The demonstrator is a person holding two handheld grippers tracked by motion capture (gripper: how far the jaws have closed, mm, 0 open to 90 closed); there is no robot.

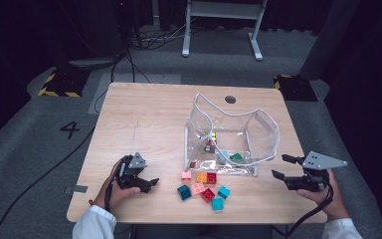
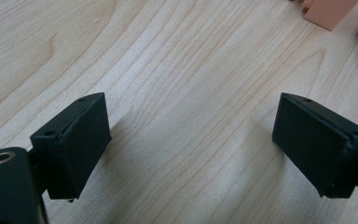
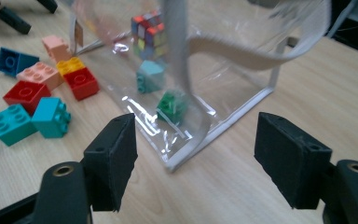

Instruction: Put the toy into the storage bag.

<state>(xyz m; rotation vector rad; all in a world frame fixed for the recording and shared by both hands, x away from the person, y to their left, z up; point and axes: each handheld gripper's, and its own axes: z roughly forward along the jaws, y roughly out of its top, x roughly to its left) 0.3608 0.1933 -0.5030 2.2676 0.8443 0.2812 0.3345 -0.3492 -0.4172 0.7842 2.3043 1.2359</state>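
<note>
High view: the right gripper point(image 1: 280, 167), jaws apart and empty, hovers just off the right-hand bottom corner of the clear bag point(image 1: 264, 130) standing mid-table, nearer it than the open, empty left gripper point(image 1: 151, 182) beyond the loose bricks point(image 1: 203, 189).

Left gripper point(image 1: 146, 183) and right gripper point(image 1: 282, 167), both low, fingers point(image 3: 113, 156) wide apart.

The wooden table point(image 1: 149, 114) is brightly and evenly lit from above while the room around it falls into near black. In the left gripper view soft shadows pool under the jaws. Glare streaks the clear plastic bag point(image 3: 242, 56), whose upper edge blurs in the right gripper view; the high view is soft and grainy.
</note>
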